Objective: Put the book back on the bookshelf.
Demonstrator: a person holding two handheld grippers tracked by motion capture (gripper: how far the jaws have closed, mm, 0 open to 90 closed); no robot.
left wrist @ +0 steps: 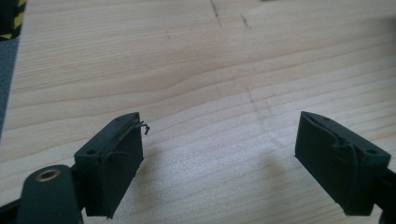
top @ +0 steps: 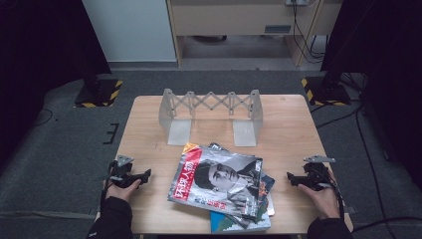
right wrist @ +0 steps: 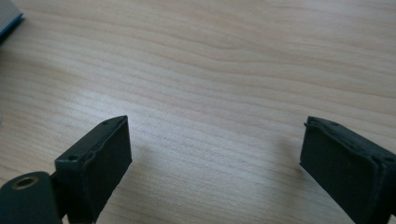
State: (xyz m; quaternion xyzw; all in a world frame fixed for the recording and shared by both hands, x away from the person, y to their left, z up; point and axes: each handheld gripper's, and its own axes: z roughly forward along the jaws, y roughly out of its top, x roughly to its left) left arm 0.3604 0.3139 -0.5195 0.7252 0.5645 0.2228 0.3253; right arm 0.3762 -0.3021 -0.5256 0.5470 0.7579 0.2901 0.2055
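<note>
A stack of magazines lies at the front middle of the wooden table; the top one has a red title and a black-and-white portrait on its cover. Behind it stands an empty grey extendable book rack. My left gripper rests on the table left of the stack, pointing toward it. In the left gripper view it is open over bare wood. My right gripper rests to the right of the stack, and in the right gripper view it is open with nothing between its jaws. A magazine corner shows at the top left.
Two stand bases with yellow-black stripes sit on the grey floor behind the table's back corners. Cables trail across the floor at the right. A wooden desk stands farther back.
</note>
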